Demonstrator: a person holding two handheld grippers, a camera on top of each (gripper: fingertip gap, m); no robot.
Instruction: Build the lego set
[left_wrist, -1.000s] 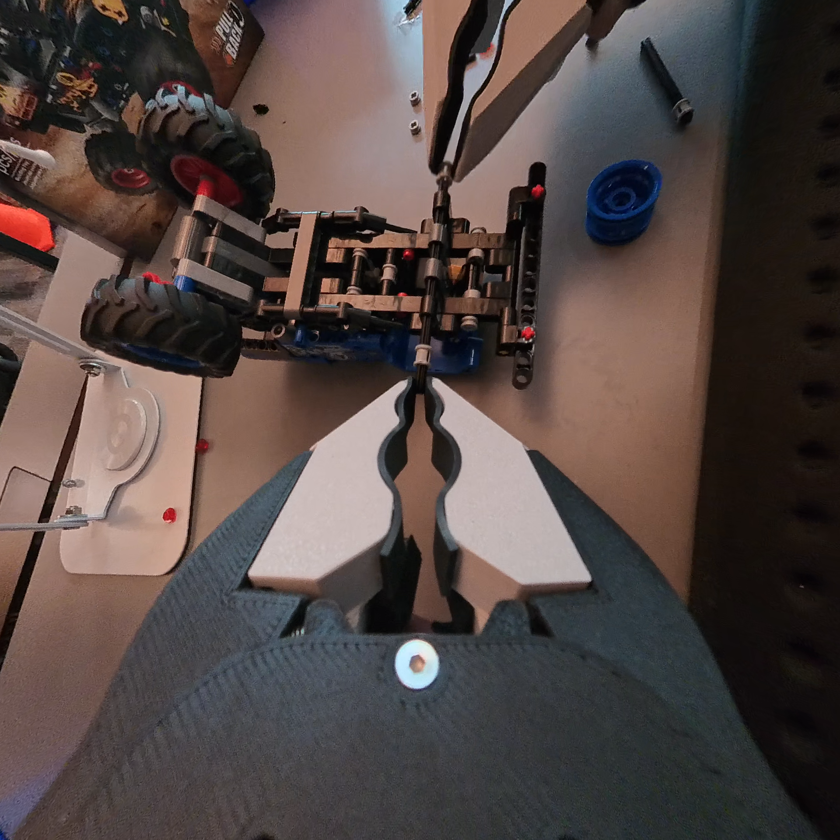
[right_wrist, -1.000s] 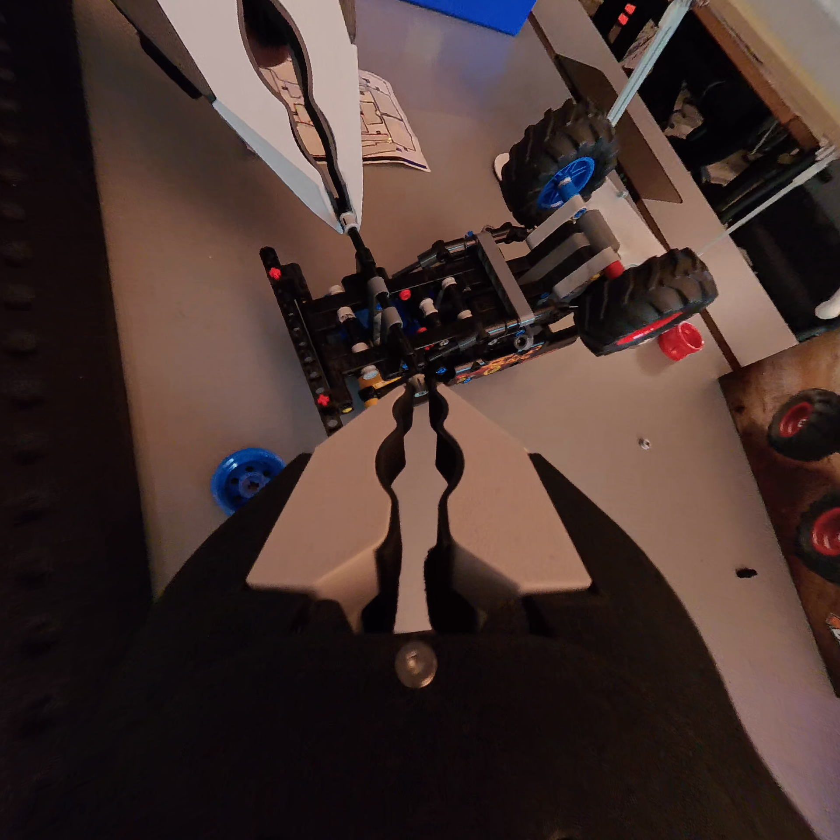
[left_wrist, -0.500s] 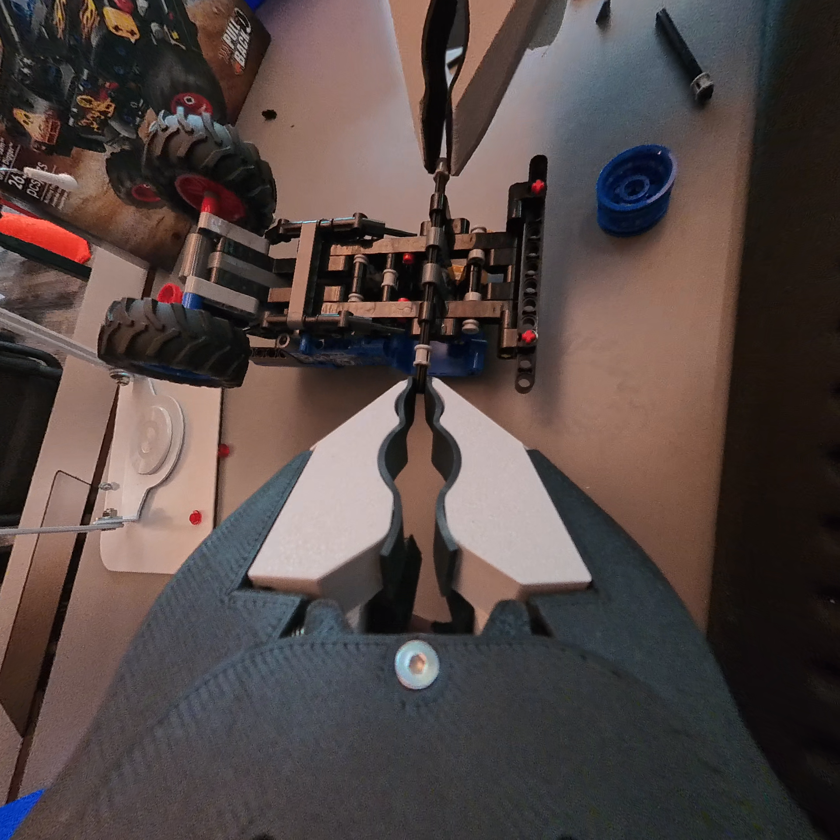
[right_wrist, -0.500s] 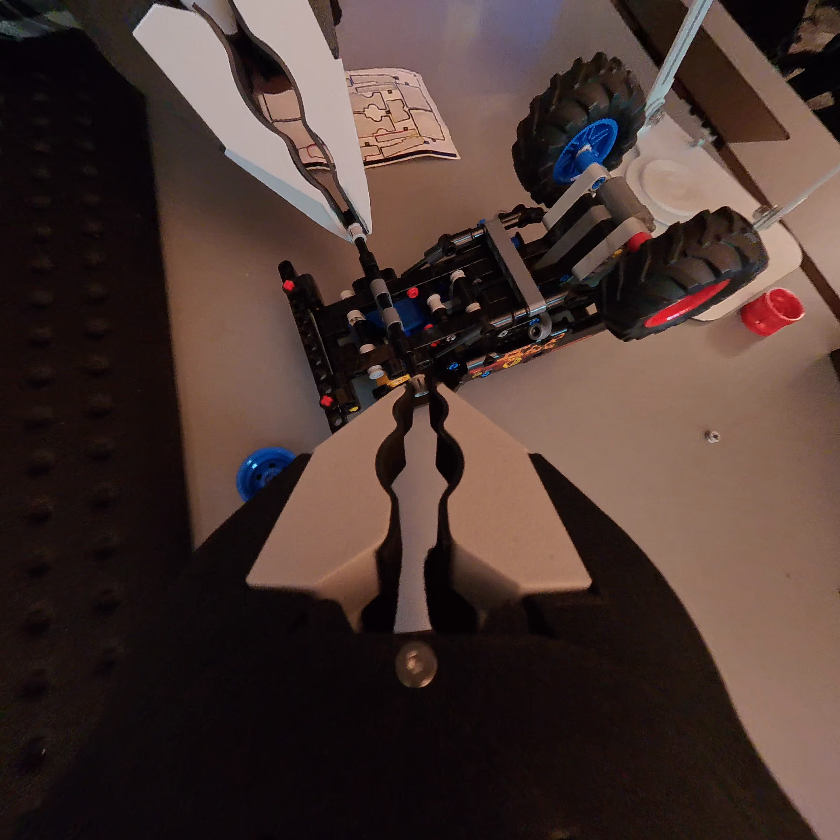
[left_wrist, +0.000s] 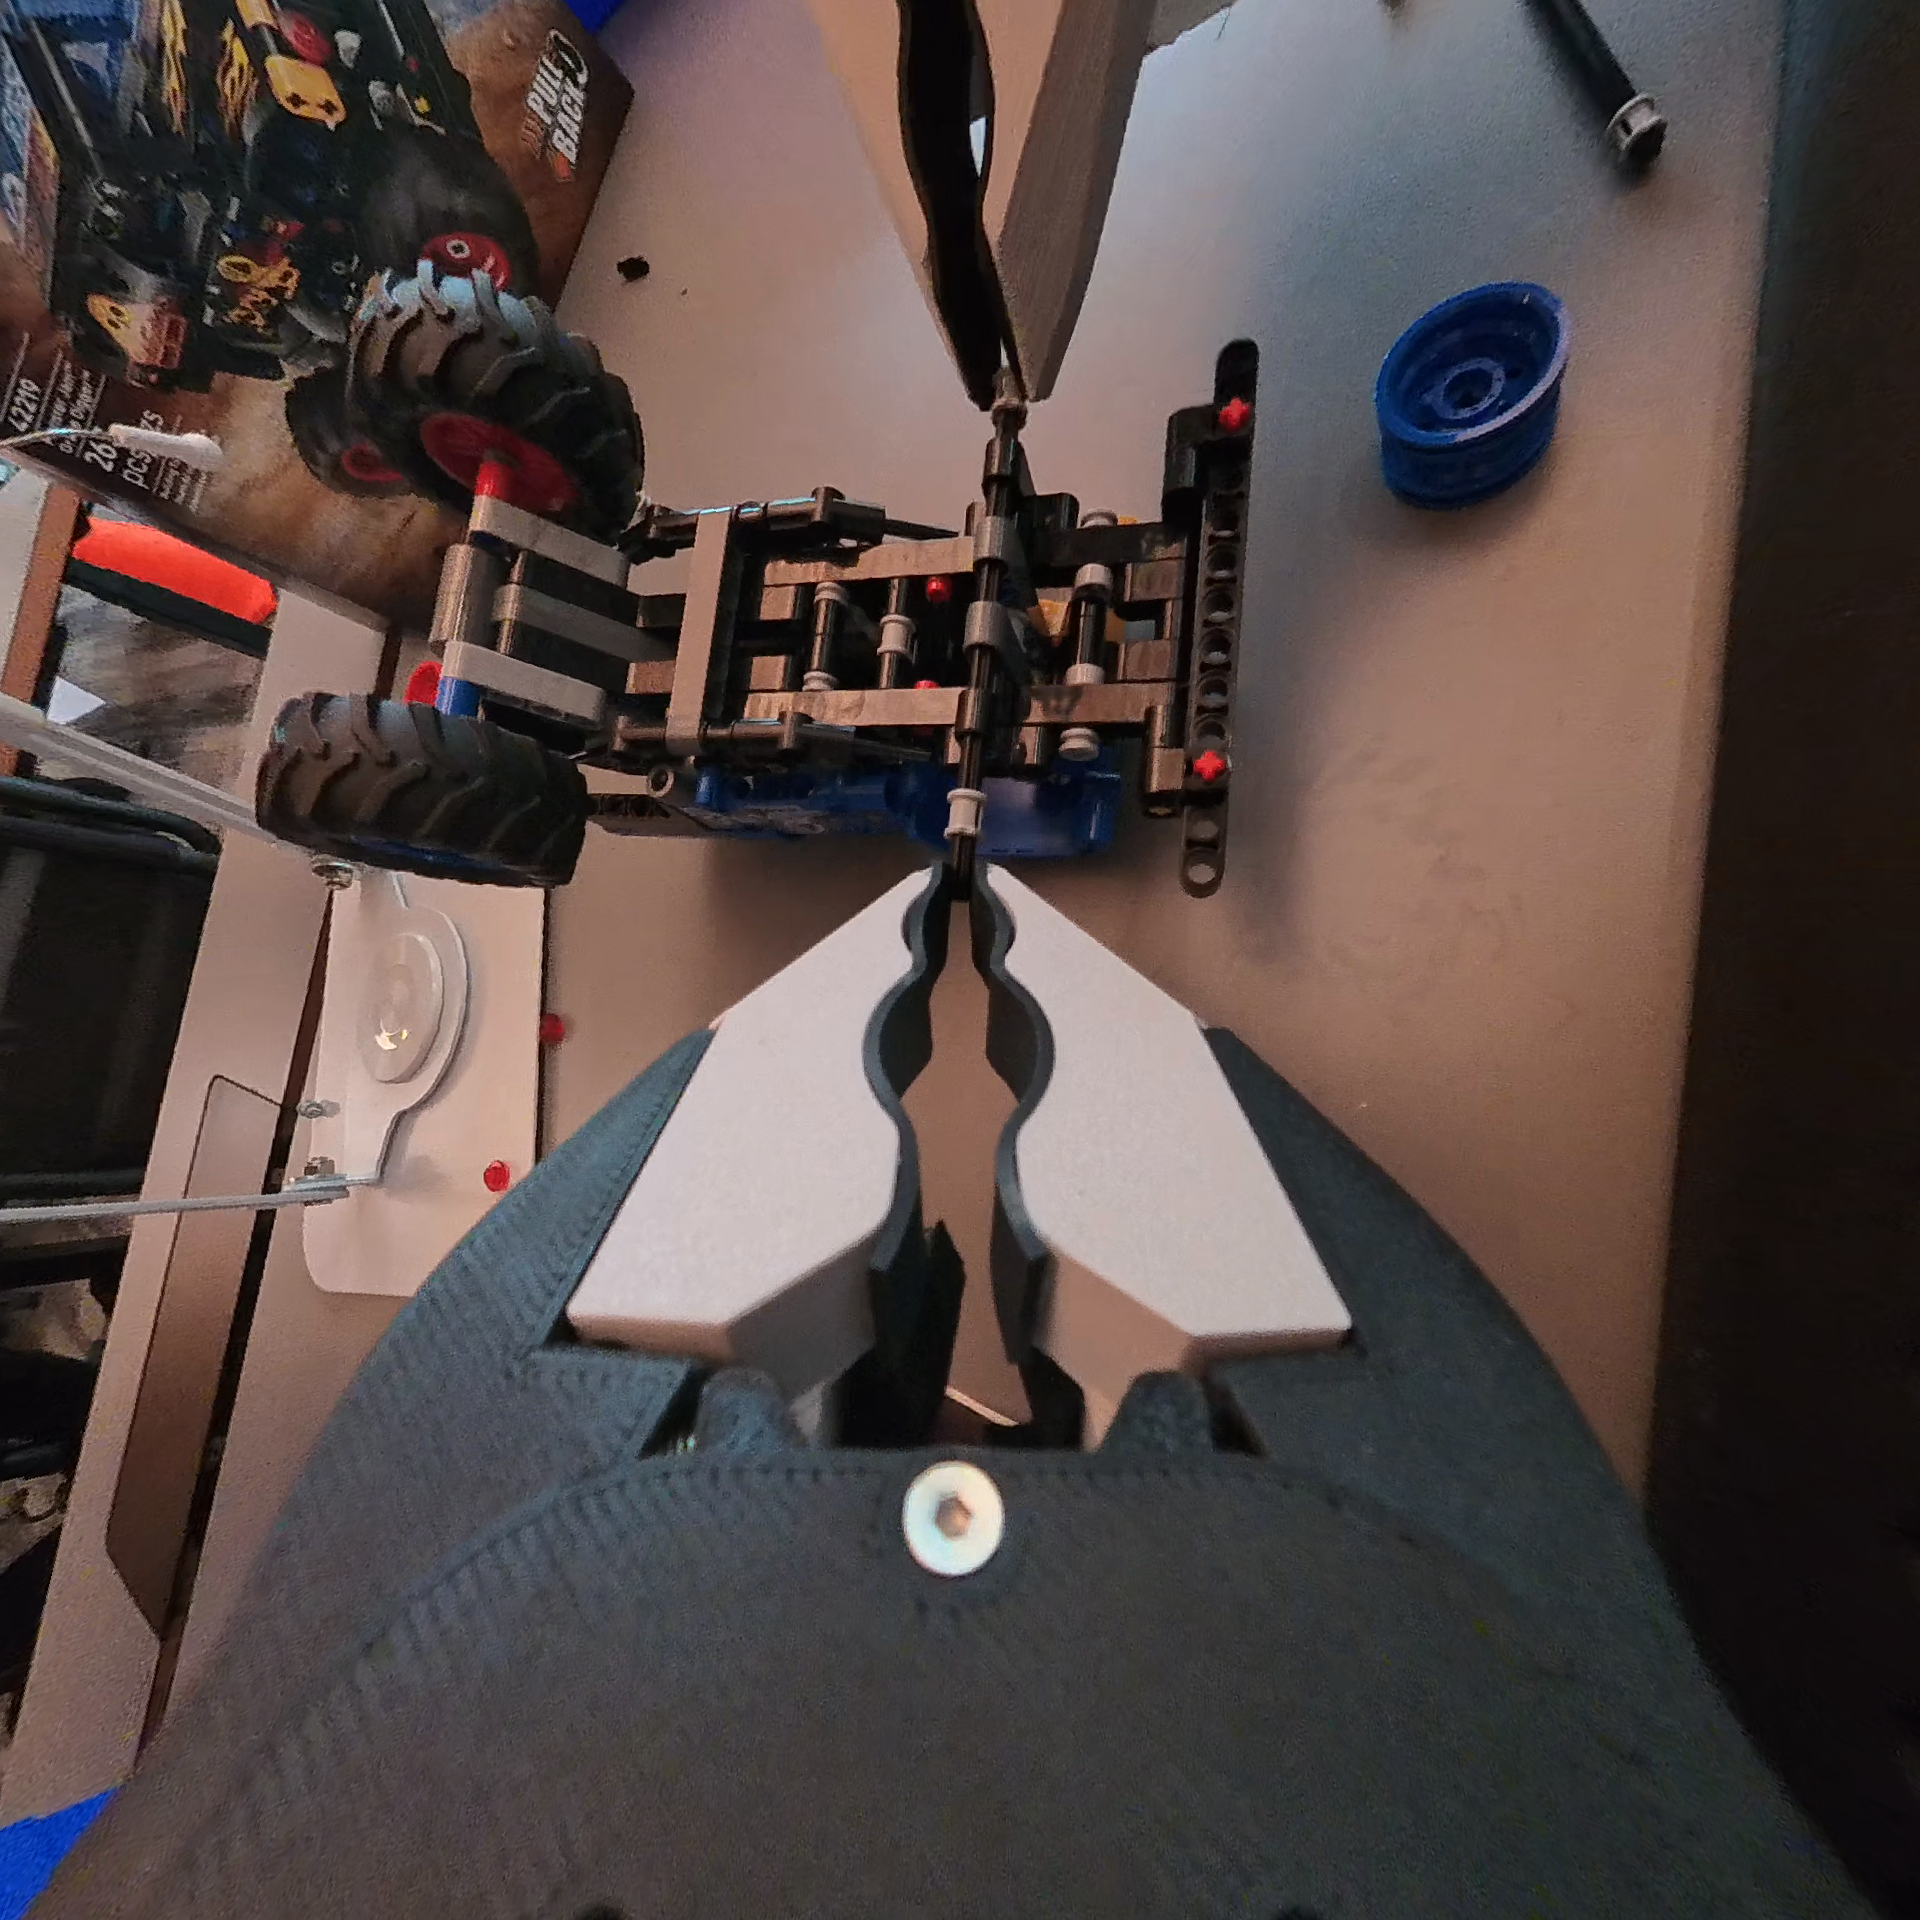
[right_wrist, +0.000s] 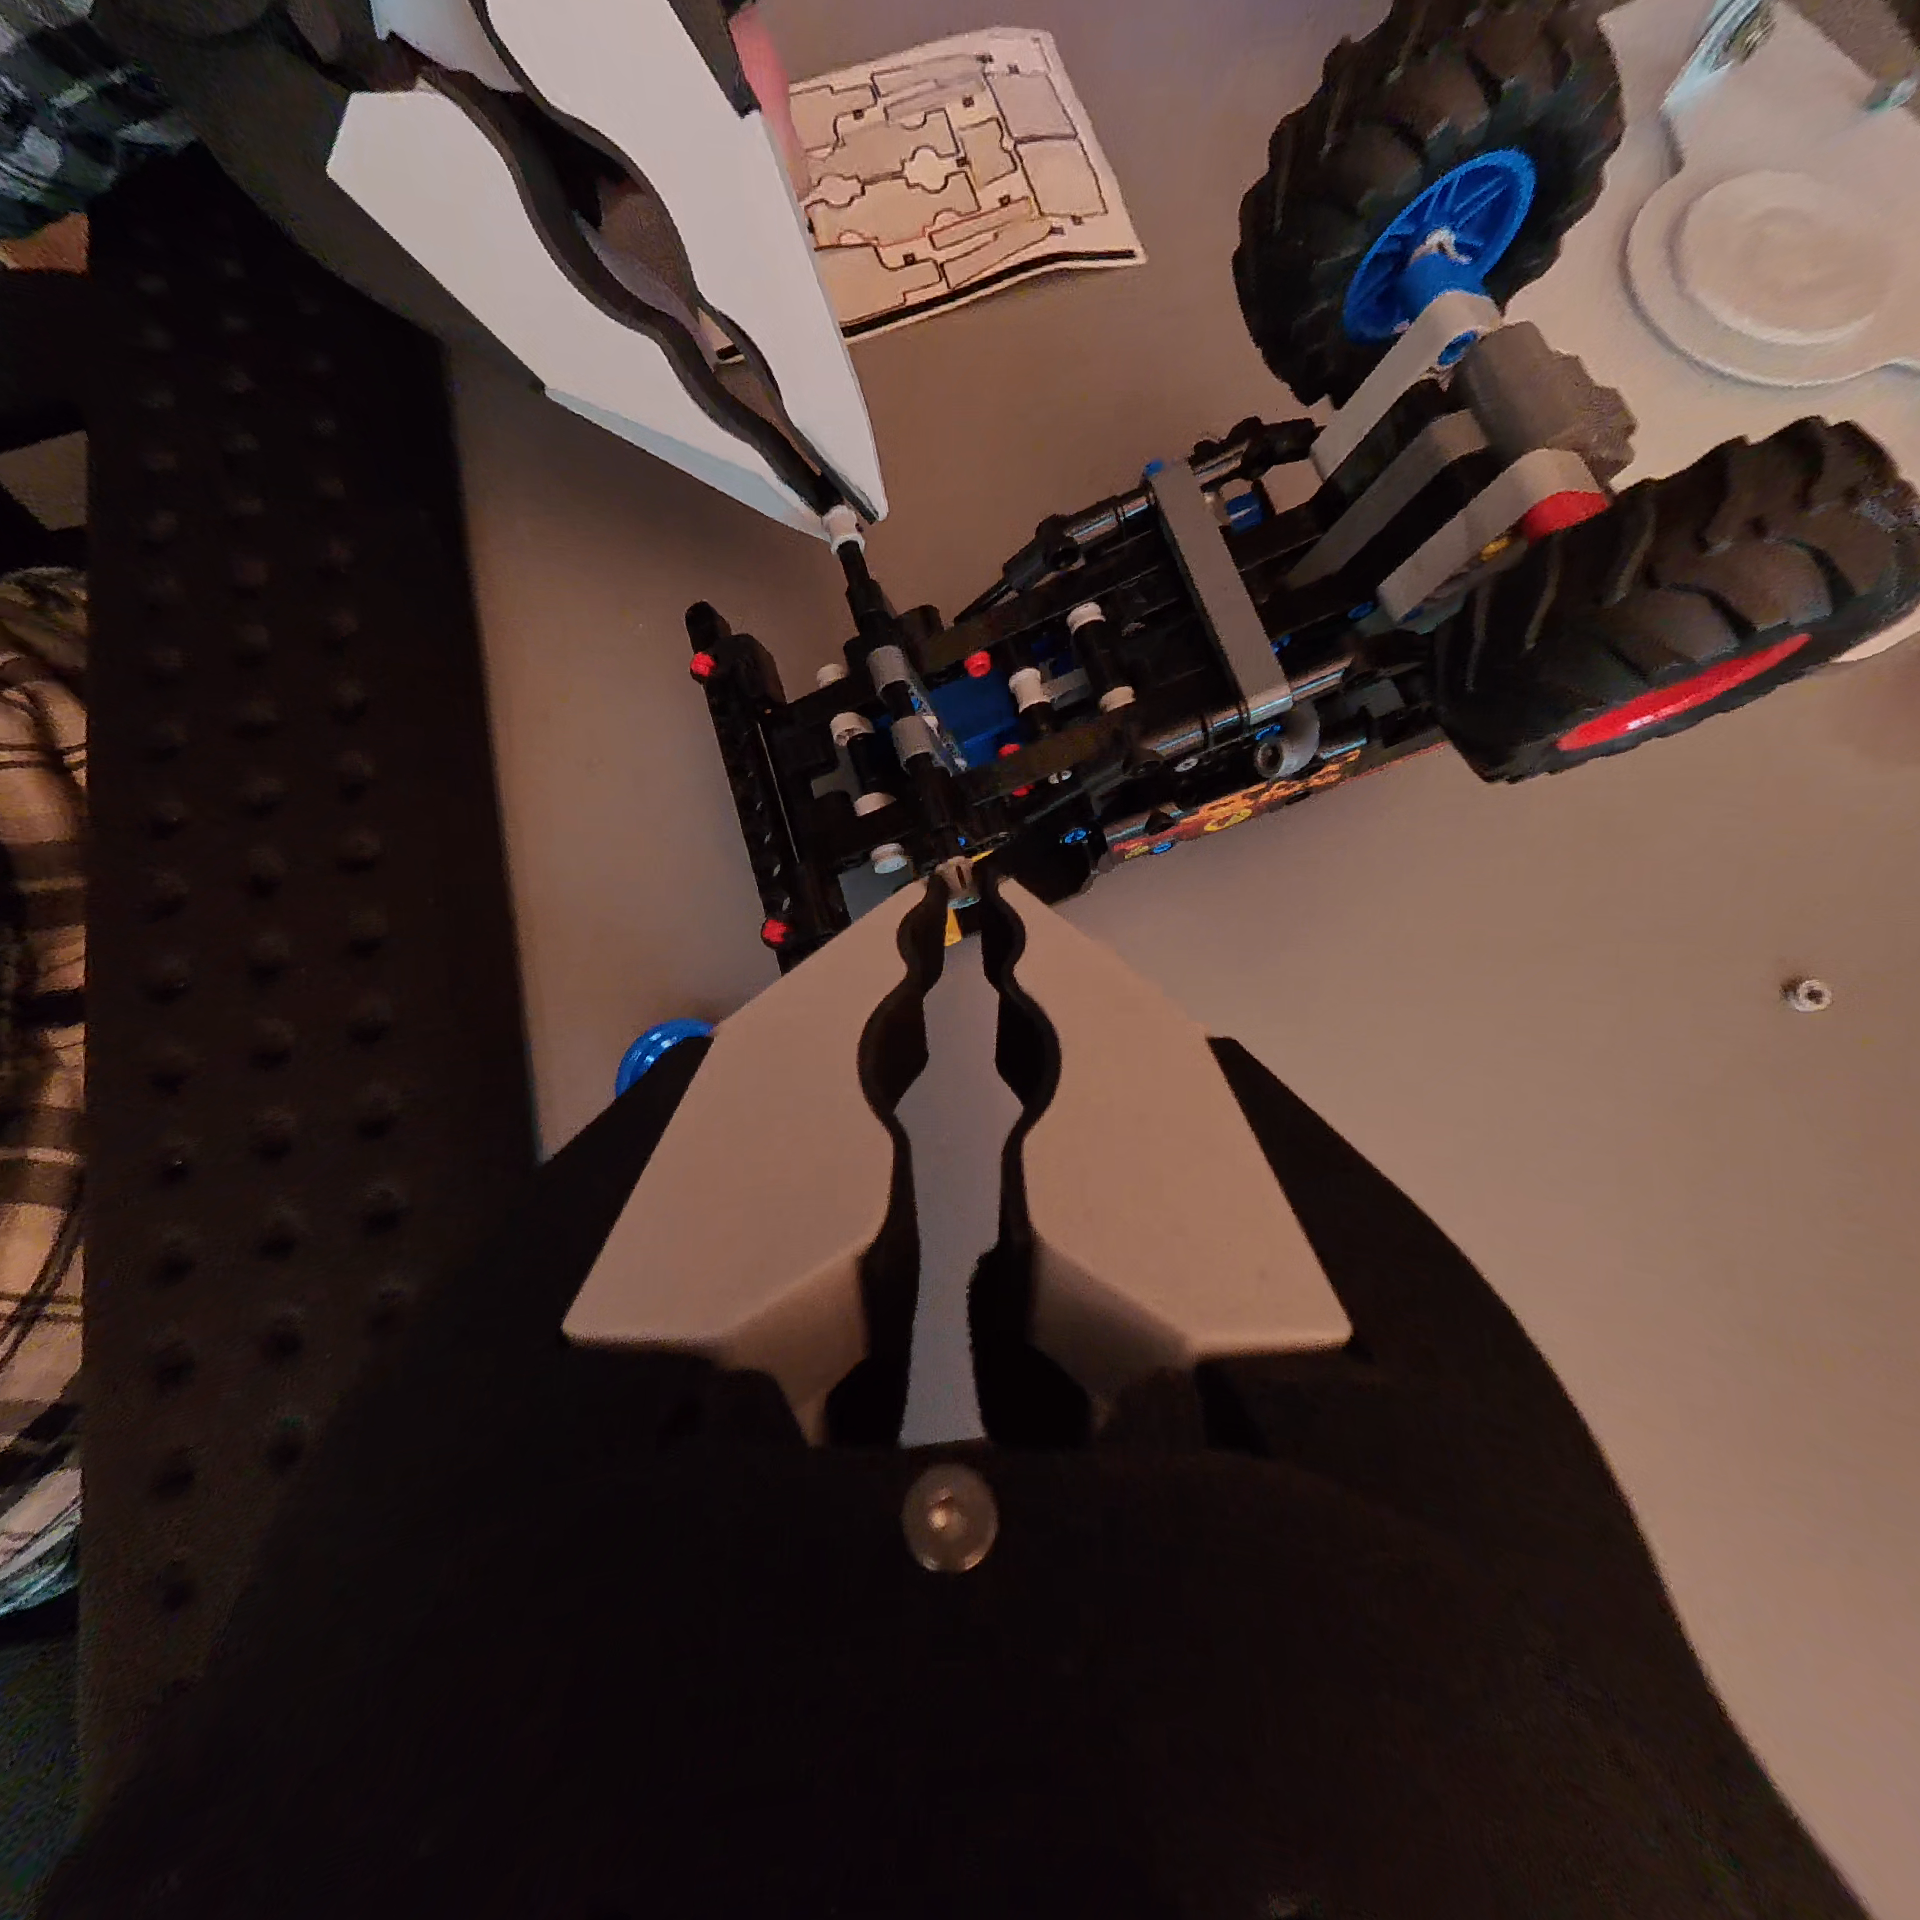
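Grey worktop (left_wrist: 1403, 935) carries the half-built lego truck (left_wrist: 831, 665), lying chassis-up near the middle, two big black tyres fitted at one end: red-hubbed tyre (left_wrist: 488, 416) and blue-hubbed tyre (right_wrist: 1423, 197). A long black axle (left_wrist: 982, 644) runs crosswise through the chassis and sticks out both sides. Left tongs (left_wrist: 961, 883) closed down to a narrow slit, tips pinching the near end of the axle just past a small pale bush. Right tongs (right_wrist: 961, 899) likewise nearly closed, tips clamped on the opposite end of the same axle; in the left wrist view they come in from the top. Set box (left_wrist: 260, 208) lies at the worktop's far left corner. Loose blue wheel rim (left_wrist: 1470, 400) sits apart from the truck's bare end. Sticker sheet (right_wrist: 956, 177) lies beyond the truck.
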